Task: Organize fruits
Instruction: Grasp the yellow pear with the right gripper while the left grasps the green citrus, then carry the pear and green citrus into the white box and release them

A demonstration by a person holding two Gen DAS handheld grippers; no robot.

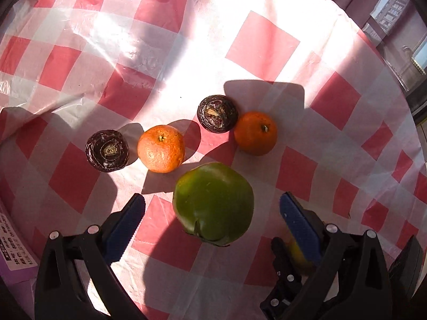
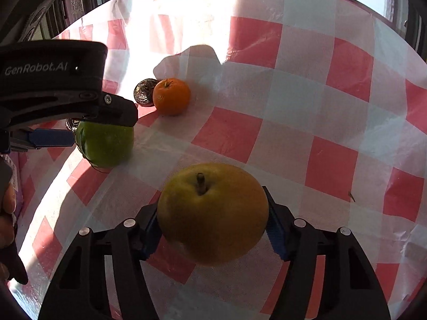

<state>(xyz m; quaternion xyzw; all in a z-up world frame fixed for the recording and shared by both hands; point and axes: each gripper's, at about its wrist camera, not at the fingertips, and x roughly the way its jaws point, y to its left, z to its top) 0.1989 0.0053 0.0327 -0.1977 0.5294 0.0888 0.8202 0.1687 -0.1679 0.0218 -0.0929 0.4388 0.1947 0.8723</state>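
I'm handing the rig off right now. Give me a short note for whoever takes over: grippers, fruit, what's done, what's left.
Left gripper: open, fingers either side of the green fruit, not closed on it.
Right gripper: shut on the yellow pear.
On the checked tablecloth: a rough row of dark fruit, orange, dark fruit, orange.
Done: the row looks laid out, though no target spot is marked.
Left: probably grasp the green fruit, then place it and the pear.
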